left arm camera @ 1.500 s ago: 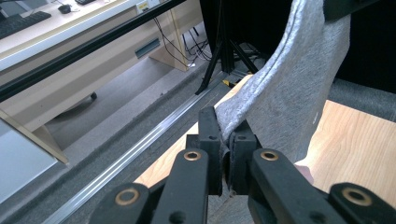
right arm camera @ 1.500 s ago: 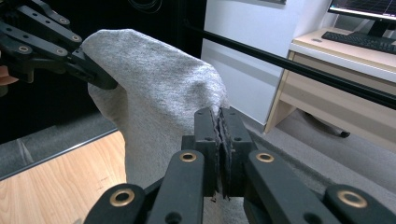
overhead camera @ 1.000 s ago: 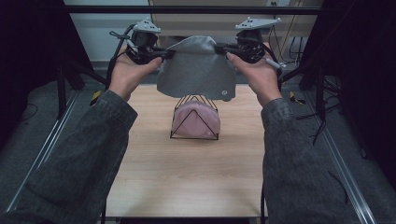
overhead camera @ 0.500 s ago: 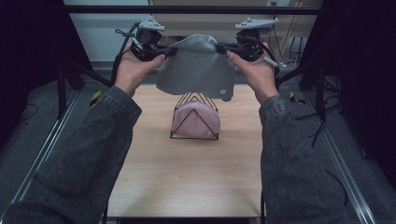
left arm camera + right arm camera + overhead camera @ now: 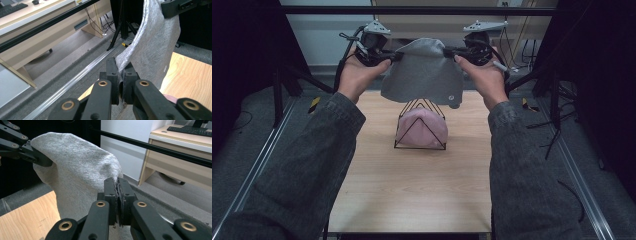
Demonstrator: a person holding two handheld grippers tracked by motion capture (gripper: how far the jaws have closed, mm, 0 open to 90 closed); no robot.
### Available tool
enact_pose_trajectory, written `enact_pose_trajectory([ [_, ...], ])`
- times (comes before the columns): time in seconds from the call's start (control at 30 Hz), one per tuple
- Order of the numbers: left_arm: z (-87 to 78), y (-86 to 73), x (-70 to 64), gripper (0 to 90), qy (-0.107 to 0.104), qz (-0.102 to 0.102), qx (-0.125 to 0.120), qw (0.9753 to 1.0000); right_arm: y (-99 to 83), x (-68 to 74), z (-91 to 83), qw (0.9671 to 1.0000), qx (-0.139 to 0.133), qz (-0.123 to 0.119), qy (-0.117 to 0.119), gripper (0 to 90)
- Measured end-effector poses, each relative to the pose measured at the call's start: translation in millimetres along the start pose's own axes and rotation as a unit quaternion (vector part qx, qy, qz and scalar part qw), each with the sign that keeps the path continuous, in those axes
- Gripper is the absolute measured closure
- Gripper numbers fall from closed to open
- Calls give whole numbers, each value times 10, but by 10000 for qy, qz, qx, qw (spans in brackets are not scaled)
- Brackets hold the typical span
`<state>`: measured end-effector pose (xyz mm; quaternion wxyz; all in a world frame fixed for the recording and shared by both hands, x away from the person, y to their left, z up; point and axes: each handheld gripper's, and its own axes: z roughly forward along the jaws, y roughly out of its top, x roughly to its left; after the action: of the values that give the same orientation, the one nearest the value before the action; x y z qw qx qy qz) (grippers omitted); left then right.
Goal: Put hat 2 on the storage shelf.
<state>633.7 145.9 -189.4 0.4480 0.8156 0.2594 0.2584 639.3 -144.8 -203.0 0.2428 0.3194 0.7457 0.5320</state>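
Your left gripper (image 5: 384,56): raised above the far edge of the table (image 5: 412,190), fingers (image 5: 112,75) clamped on one upper edge of the grey cloth (image 5: 424,75); in the left gripper view the fabric is pinched flat between them.

Your right gripper (image 5: 457,51): level with the left one, well apart from it, fingers (image 5: 111,192) pressed together on the opposite upper edge of the cloth, a thin fold caught between them.

Grey cloth: a soft knit piece hanging in the air between your two grippers, its top bulging slightly upward, its lower edge dangling just above the wire stand (image 5: 420,125). A small pale round mark sits near its lower right corner.

Wire stand: black, triangular, on the light wood table, mid-width, toward the far side.

Pink cloth (image 5: 422,127): bundled inside the stand.
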Motion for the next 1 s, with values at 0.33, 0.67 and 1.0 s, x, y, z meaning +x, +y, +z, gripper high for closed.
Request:
enact_pose_trajectory([
  [0.33, 37, -19, 39, 869, 30, -40, 10, 10000, -12, -9, 48, 10000, 13, 15, -11, 873],
  [0.67, 186, -76, 88, 869, 36, -102, -5, 9999, -68, -84, 146, 9999, 60, 97, -90, 873],
  [1.0, 320, -193, 134, 866, 77, -154, 45, 9998, -179, -113, 235, 9997, 155, 158, -93, 873],
])
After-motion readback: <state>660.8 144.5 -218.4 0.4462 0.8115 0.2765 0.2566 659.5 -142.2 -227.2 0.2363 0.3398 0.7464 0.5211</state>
